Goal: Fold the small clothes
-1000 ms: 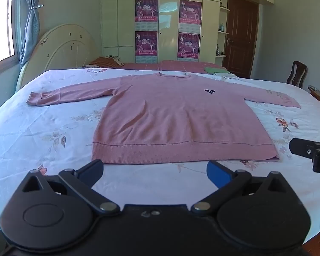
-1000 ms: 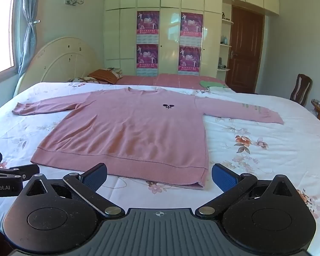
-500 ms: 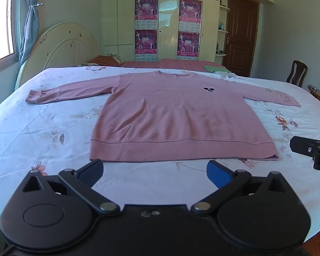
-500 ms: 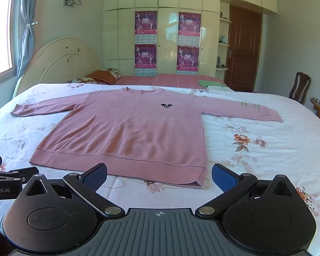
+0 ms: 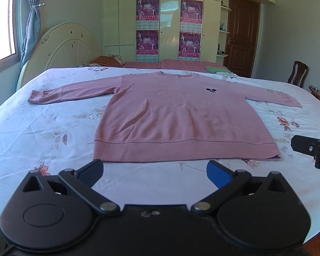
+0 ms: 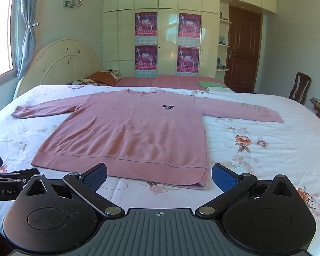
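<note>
Since a second ago both cameras have eased a little closer to the bed: the sweater's hem sits lower and nearer in each view, and its left cuff shows more fully. Nothing on the bed has shifted.

The sweater (image 5: 181, 121) is pink, a fine ribbed knit with a wide ribbed hem band, ribbed cuffs and a round neck. It lies flat and face up on the sheet (image 5: 42, 128), both sleeves spread out to the sides, the hem toward the grippers. A small dark emblem (image 5: 210, 90) is stitched on the chest, and faint lettering runs along the sleeve on the right side of the views.

The sheet is white, thin and lightly creased, printed with pale leaves and orange-pink flowers. Behind it stands a cream, arched headboard (image 6: 61, 64) with small dark marks, and beyond that glossy cream cupboards (image 6: 166, 32) with four magenta posters. A brown panelled door (image 6: 243, 49) and a dark wooden chair (image 6: 300, 87) stand to the right.

The left gripper (image 5: 154, 169) hovers just short of the hem, its blue-padded fingers spread wide with nothing between them. The right gripper (image 6: 159, 176) hangs over the hem's right corner, likewise spread apart and empty. Each gripper's black tip shows at the edge of the other's view.
</note>
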